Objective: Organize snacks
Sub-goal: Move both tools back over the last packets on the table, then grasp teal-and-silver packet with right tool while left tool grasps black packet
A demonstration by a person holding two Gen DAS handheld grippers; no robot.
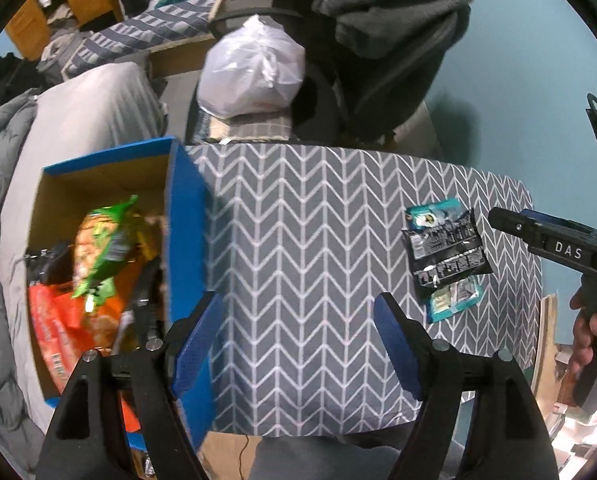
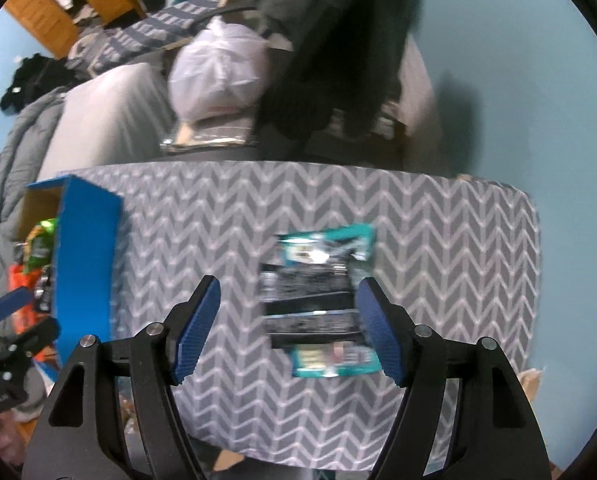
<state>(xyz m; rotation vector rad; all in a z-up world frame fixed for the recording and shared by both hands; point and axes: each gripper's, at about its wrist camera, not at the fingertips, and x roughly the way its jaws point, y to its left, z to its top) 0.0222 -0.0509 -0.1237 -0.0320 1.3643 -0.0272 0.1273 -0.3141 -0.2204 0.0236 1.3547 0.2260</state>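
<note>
Blue ribbed pads line both tools, and both pairs of jaws stand apart with nothing between them; no earlier picture is at hand, so only that can be said of them. At the bottom of the right wrist view, the right gripper (image 2: 288,330) hangs steeply over the cloth with its fingers framing the last loose snack packets (image 2: 322,300), a small overlapping stack of black and teal wrappers lying flat at centre right of the frame, untouched; the spread looks set to take that stack, though the blur hides whether the width quite spans it. At the bottom of the left wrist view, the left gripper (image 1: 298,340) is empty over bare cloth beside the blue wall of the blue box (image 1: 186,216), which sits at the left of the frame on the table's edge and serves as the collecting place: a green bag (image 1: 106,240) and orange packets (image 1: 58,328) already lie heaped inside it. The same stack of wrappers shows at the right of that view, well apart from the box, with the other tool's black body reaching in beyond it. The grey chevron tablecloth (image 1: 318,220) is otherwise bare, so by my judgement the sorting is nearly done and only this stack remains to carry across. A white plastic bag (image 1: 254,72) sits behind the table, apart from the work
</note>
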